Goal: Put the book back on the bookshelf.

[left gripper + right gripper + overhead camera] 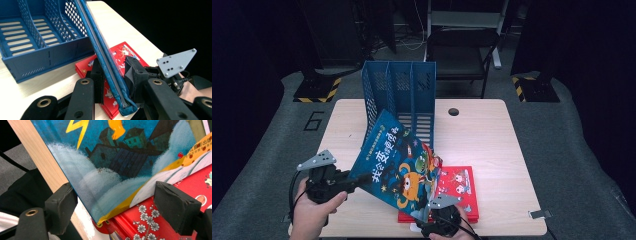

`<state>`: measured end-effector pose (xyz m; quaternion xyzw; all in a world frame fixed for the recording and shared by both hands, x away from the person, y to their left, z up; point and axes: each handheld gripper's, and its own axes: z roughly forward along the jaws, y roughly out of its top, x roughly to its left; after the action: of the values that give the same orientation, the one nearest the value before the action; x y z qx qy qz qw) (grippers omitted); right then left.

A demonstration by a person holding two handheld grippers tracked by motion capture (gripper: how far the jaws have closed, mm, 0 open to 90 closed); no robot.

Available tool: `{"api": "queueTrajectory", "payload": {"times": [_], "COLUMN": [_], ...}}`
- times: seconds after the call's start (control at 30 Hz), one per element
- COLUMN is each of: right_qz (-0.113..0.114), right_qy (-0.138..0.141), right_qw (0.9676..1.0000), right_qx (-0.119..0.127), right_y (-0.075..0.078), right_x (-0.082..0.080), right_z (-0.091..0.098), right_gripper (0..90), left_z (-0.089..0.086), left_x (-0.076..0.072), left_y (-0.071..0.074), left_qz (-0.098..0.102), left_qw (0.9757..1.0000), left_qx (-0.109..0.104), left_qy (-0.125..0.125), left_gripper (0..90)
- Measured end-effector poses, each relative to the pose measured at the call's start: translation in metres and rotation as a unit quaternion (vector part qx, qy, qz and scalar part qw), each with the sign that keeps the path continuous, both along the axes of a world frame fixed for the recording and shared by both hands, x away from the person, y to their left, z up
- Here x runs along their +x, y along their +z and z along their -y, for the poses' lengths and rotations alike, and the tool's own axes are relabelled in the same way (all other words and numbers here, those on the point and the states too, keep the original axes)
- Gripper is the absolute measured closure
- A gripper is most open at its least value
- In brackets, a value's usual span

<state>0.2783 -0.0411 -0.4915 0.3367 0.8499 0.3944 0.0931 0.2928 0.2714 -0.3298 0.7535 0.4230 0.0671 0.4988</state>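
in the high view a blue picture book with an orange cartoon creature and large white characters on its cover stands tilted above the wooden table, its lower corner over a red book lying flat near the front edge. the left gripper grasps the blue book's left edge, and the right gripper sits at its lower corner. behind them a blue file rack lies on its back with nothing in its compartments. in the left gripper view the jaws are clamped on the blue book's spine edge, pads pressing both sides; the file rack's slotted compartments are bare, and the red book lies beneath. in the right gripper view the jaws stand wide, released; the blue book's corner hangs between them, and whether the left pad touches it cannot be told. the red book lies under it.
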Motion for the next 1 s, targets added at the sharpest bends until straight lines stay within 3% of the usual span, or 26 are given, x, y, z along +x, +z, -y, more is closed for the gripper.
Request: {"api": "queueTrajectory", "payload": {"times": [0.37,1.0], "right_qz": [-0.010,-0.011], "right_qy": [-0.022,-0.060], "right_qw": [0.9996,0.9978], "right_qx": [0.014,0.026], "right_y": [0.001,0.002], "right_x": [0.011,0.036], "right_z": [0.009,0.027], "right_gripper": [19.8,24.8], "left_z": [0.023,0.041], "left_x": [0.024,0.059], "left_y": [0.012,0.009], "left_qz": [0.000,-0.014], "left_qw": [0.9999,0.9998], "left_qx": [0.007,-0.006], "left_qy": [-0.009,0.011], "left_gripper": [71.6,73.6]}}
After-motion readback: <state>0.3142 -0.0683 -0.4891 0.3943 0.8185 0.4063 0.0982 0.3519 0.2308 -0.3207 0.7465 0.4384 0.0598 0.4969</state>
